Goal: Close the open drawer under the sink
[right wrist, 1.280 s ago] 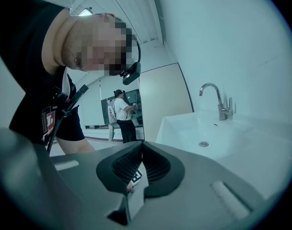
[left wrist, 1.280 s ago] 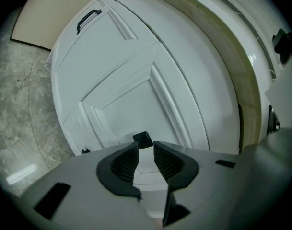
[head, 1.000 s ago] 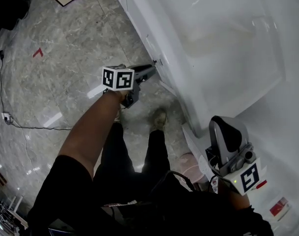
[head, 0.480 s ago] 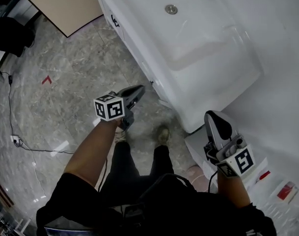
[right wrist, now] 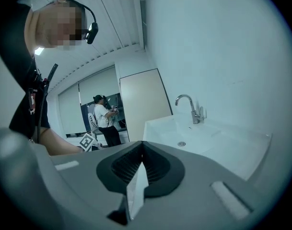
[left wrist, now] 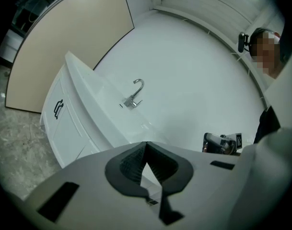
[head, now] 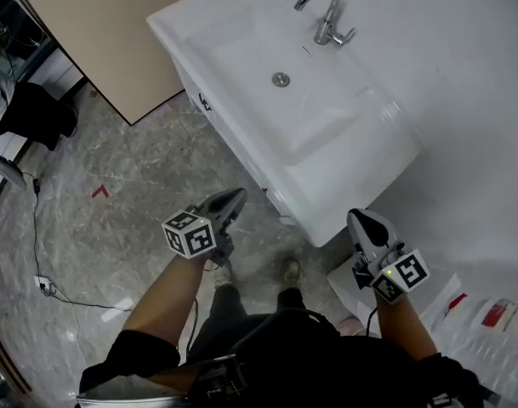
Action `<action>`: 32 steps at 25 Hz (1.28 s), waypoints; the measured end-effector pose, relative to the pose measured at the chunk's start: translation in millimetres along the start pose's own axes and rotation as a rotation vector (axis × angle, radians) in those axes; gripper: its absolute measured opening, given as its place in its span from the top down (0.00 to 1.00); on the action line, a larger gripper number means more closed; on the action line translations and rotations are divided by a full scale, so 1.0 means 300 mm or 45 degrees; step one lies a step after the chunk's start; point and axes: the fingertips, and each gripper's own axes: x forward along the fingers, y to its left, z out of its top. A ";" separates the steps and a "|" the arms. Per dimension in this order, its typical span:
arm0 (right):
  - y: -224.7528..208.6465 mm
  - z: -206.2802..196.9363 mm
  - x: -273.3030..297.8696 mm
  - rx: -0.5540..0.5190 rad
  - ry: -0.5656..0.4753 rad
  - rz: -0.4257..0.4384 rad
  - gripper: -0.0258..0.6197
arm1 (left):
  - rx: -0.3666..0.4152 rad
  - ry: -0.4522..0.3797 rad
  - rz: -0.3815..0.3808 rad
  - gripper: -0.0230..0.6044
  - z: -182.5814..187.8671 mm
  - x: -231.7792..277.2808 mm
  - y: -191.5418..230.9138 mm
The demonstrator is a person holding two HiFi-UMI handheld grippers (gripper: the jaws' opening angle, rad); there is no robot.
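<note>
1. The sink [head: 267,53] and its faucet [head: 325,17] fill 12 to 1 o'clock of the head view. The white vanity front [left wrist: 69,128] beneath carries a black handle [left wrist: 58,108].
2. The drawer [left wrist: 81,145] belongs in that front, under the basin rim. No panel stands proud, so it reads as already shut.
3. The left gripper [head: 233,196] hangs near 9 o'clock, apart from the vanity, with its jaws pressed together on nothing.
4. The right gripper [head: 363,219] sits at 4 o'clock beside the sink's corner, likewise closed and empty.
5. The closing step looks done. The next move calls only for checking that the front sits flush, and nudging it with closed tips if a gap shows.
</note>
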 end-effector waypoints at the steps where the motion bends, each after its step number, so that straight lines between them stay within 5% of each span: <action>1: 0.003 0.014 -0.003 0.004 -0.004 -0.001 0.96 | 0.012 -0.010 -0.008 0.96 0.030 -0.014 -0.030; 15: 0.052 0.283 -0.043 -0.055 -0.078 0.013 0.96 | 0.295 -0.164 -0.076 0.96 0.416 -0.169 -0.413; 32: 0.129 0.563 -0.141 -0.173 -0.132 0.069 0.96 | 0.561 -0.334 -0.092 0.96 0.698 -0.321 -0.756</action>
